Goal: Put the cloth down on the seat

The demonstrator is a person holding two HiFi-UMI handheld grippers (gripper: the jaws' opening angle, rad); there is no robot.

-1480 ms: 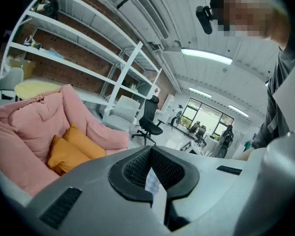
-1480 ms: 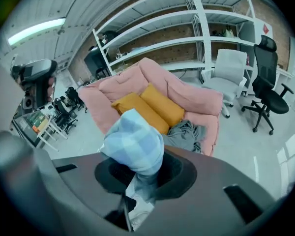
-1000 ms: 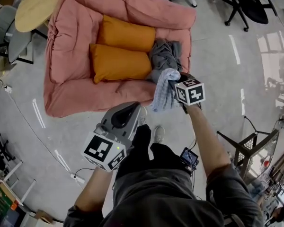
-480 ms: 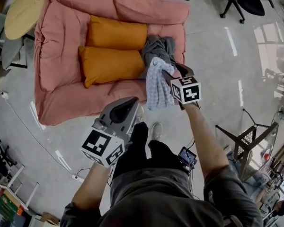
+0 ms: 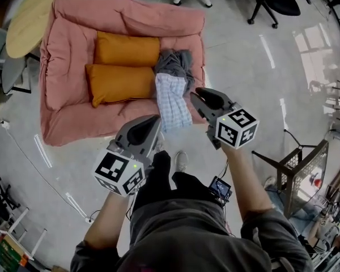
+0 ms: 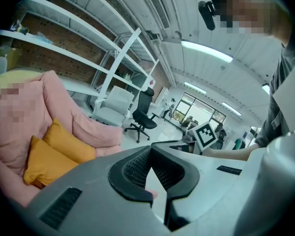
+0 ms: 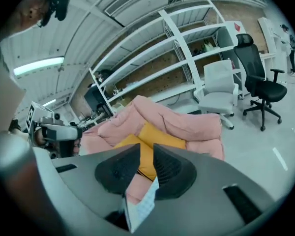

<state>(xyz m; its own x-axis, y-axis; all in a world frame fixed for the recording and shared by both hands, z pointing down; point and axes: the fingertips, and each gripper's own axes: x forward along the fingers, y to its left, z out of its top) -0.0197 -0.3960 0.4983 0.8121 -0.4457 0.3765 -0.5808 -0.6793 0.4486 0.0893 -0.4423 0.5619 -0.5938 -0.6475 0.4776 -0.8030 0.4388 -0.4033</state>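
One cloth (image 5: 173, 102) lies on the seat (image 5: 68, 89), beside right gripper's (image 5: 197, 97) jaws.

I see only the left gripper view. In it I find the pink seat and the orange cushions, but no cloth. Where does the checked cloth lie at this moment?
Observer: In the head view the checked cloth lies on the seat, draped over its front rim, beside the orange cushions.
Operator: Does the right gripper hold it?
Observer: No. The right gripper is apart from it. Its jaws have just been closing, a narrow gap remains, and nothing is pressed between them.
Operator: Is another cloth there?
Observer: Yes, a grey cloth is bunched just behind the checked one, toward the back of the seat.
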